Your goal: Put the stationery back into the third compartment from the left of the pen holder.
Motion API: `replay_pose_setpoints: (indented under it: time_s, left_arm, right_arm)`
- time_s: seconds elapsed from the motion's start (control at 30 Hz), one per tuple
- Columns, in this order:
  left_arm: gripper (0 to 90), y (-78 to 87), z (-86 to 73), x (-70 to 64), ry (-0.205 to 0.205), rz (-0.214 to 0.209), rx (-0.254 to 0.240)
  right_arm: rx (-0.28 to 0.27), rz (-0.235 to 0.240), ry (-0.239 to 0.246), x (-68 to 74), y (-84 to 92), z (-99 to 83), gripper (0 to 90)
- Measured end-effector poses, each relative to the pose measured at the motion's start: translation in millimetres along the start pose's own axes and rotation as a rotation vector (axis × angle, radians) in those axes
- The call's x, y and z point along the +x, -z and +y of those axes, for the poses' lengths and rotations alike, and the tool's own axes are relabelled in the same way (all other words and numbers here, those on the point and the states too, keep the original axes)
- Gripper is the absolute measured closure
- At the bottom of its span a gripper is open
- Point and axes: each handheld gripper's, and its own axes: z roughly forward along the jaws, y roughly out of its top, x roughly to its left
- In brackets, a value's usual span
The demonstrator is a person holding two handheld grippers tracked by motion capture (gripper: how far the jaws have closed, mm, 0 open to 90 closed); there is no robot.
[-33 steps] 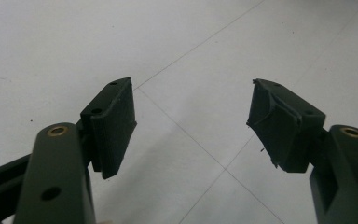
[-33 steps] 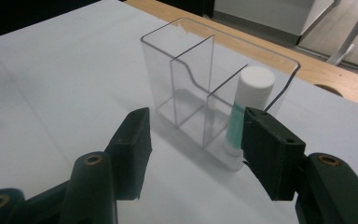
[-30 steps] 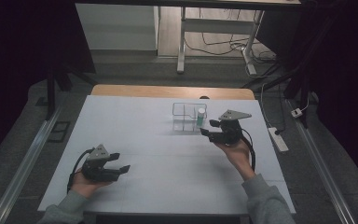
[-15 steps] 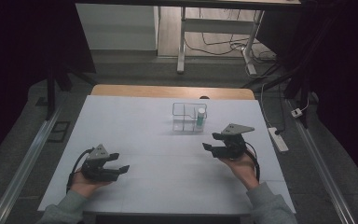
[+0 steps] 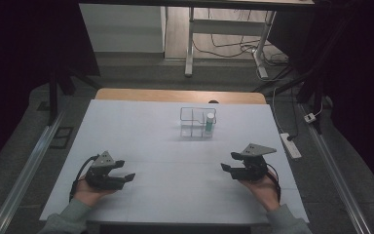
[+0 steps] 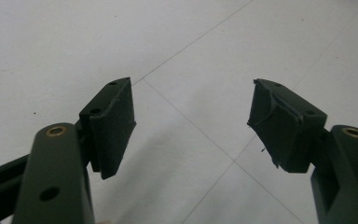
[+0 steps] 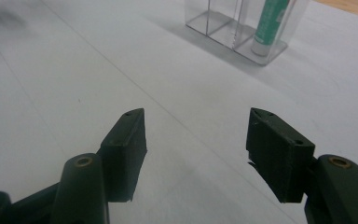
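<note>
Tube (image 5: 210, 123) green-white, upright in corner slot of clear rack (image 5: 190, 127) on counter (image 5: 141, 146); right tool (image 5: 227, 162) empty, jaws just opening; left tool (image 5: 125, 170) agape, empty.

Your high view looks forward and down from above your edge of the table (image 5: 141, 141), taking in its whole surface. Each gripper view rides low, close over that surface; the right one shares the clear rack (image 7: 235, 25) (image 5: 197, 122) near the far edge.

Right gripper (image 5: 230, 162) nearer, jaws wider.
</note>
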Motion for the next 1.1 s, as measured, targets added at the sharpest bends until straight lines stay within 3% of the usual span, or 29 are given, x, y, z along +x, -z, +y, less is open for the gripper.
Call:
replay_pose_setpoints:
  time_s: [0.43,1.1]
  left_arm:
    - [30.4,-1.1,-0.8,1.4,-0.005,0.016,0.011]
    - [30.0,-2.0,-0.7,1.3,-0.004,0.017,0.013]
  right_arm:
    - [0.007,-0.011,-0.035,-8.2,18.4,-24.3,37.2]
    - [0.031,-0.023,0.002,-6.1,16.3,-25.1,37.3]
